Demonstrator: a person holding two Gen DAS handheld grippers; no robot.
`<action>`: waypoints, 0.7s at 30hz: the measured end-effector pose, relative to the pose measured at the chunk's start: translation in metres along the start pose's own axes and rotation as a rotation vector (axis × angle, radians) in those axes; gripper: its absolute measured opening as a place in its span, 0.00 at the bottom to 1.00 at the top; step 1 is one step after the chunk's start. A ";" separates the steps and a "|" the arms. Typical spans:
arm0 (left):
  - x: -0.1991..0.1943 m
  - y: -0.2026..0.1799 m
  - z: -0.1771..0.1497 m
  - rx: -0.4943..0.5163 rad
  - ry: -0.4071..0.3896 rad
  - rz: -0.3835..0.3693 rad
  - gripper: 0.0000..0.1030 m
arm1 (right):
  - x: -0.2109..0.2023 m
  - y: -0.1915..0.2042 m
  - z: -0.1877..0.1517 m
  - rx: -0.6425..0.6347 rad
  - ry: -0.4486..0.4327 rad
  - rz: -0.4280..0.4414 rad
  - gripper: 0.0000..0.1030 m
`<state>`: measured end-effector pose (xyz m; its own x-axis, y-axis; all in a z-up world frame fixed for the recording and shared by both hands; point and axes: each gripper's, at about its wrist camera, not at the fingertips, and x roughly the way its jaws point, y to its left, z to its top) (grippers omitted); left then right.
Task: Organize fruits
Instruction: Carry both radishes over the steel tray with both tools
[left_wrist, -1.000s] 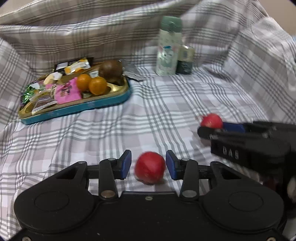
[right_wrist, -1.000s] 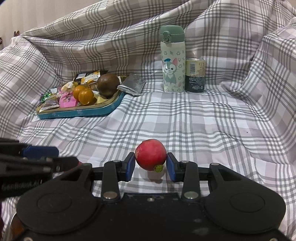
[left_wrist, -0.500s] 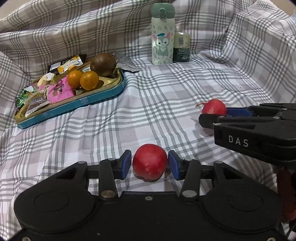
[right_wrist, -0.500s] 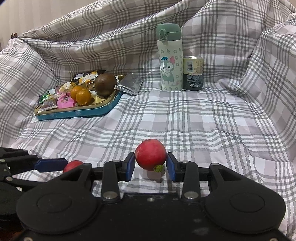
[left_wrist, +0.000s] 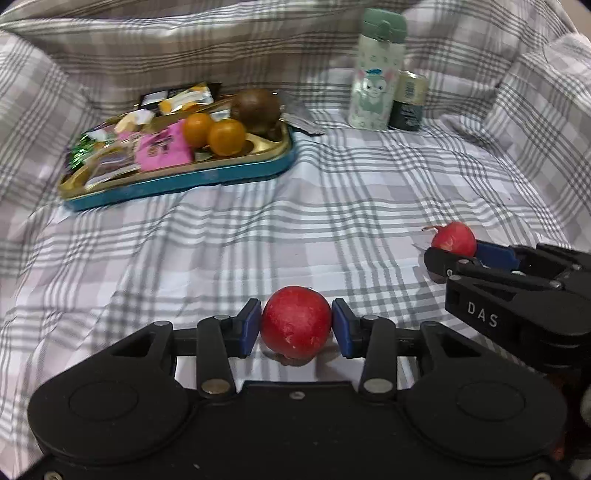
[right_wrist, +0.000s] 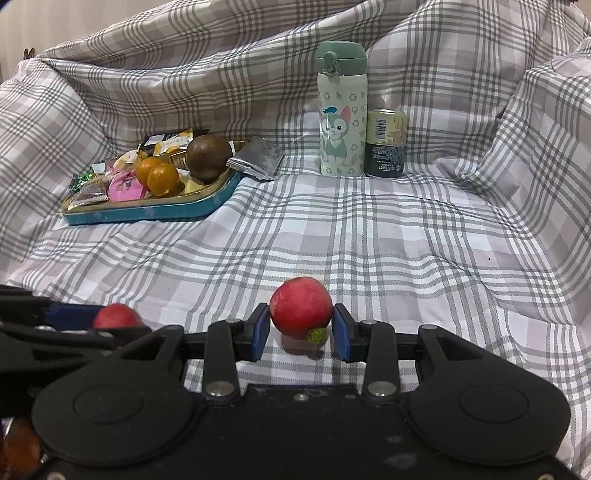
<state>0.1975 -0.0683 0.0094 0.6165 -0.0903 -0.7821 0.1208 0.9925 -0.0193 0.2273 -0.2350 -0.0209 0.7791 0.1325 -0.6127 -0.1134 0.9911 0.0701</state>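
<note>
Right wrist view — bottle (right_wrist: 341, 110), can (right_wrist: 386, 142) perhaps touching.

A can (right_wrist: 386, 142) stands just right of the bottle (right_wrist: 341, 110); the tray (right_wrist: 147, 216) of fruit lies well left.

"DAS" on right hand-held gripper (left_wrist: 452, 260); can label unreadable.

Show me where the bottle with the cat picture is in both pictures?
Left wrist view: the cat bottle stands top right of centre, at the back of the checked cloth.
Right wrist view: the cat bottle stands upper middle, slightly right.
Shared landmark: the dark can touching its right side.
</note>
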 end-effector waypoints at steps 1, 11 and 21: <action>-0.003 0.002 -0.001 -0.010 0.000 0.004 0.48 | 0.000 0.001 -0.001 -0.005 -0.003 -0.001 0.37; -0.042 0.024 -0.021 -0.072 -0.015 0.014 0.48 | -0.019 0.004 -0.011 0.002 -0.052 0.013 0.37; -0.085 0.046 -0.059 -0.110 -0.050 0.022 0.48 | -0.080 -0.001 -0.046 0.113 -0.070 0.024 0.37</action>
<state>0.1050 -0.0101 0.0384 0.6562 -0.0693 -0.7514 0.0224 0.9971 -0.0724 0.1370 -0.2469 -0.0086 0.8185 0.1534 -0.5537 -0.0655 0.9823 0.1752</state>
